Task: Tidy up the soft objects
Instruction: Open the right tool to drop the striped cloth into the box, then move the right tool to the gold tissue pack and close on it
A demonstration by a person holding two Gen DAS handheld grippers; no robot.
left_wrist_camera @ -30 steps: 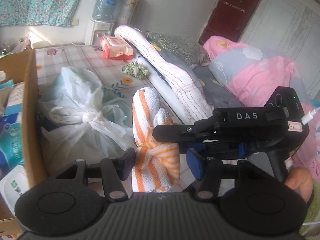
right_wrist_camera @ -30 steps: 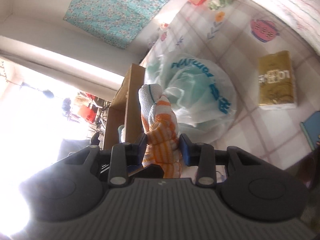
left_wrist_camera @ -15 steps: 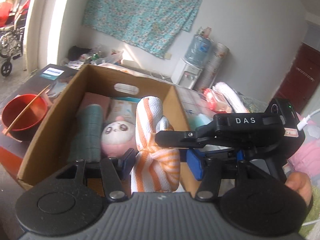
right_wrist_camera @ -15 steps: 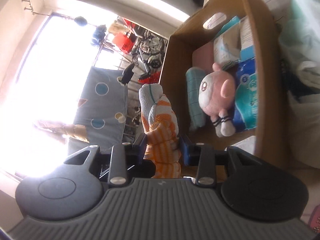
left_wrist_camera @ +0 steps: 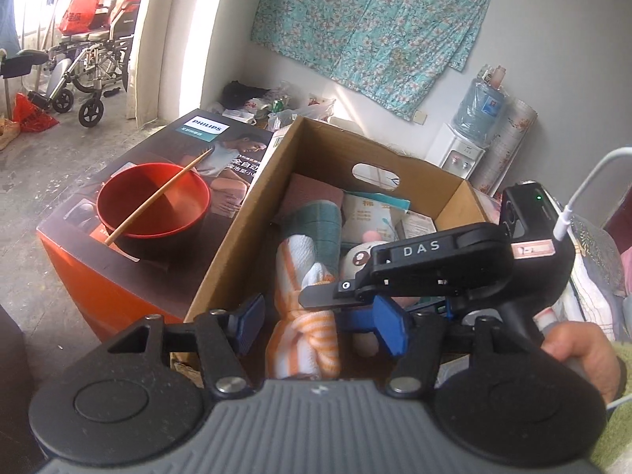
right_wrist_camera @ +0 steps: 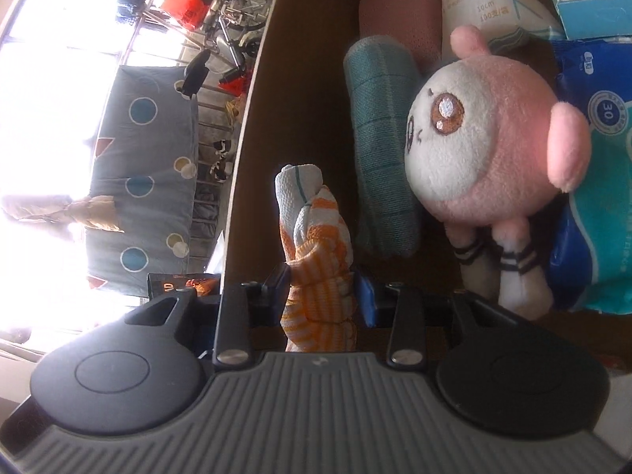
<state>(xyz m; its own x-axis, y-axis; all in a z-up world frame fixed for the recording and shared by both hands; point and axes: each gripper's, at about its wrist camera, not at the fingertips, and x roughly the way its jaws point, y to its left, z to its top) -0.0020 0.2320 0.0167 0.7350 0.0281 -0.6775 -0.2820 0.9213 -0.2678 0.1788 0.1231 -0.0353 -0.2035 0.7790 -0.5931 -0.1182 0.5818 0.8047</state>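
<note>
An orange-and-white striped towel bundle (right_wrist_camera: 316,237) is knotted in the middle, and my right gripper (right_wrist_camera: 322,296) is shut on it. It hangs over the near end of the open cardboard box (left_wrist_camera: 245,237), beside the box's left wall. My left gripper (left_wrist_camera: 320,324) straddles the same towel (left_wrist_camera: 304,308). Its jaws are opening, and both blue pads (left_wrist_camera: 249,322) stand clear of the cloth. The right gripper's black body (left_wrist_camera: 442,260) crosses in from the right. A pink plush toy (right_wrist_camera: 486,146) and a rolled teal towel (right_wrist_camera: 383,150) lie in the box.
The box also holds a folded pink cloth (right_wrist_camera: 399,12), paper packs and a blue wipes pack (right_wrist_camera: 600,158). Left of it, a red bowl (left_wrist_camera: 154,201) with a chopstick sits on a printed carton (left_wrist_camera: 205,134). A water dispenser (left_wrist_camera: 478,118) stands behind.
Both grippers swung with the towel from over the bed and plastic bag to over the cardboard box, and lower into it. The left gripper's jaws widened off the towel.
</note>
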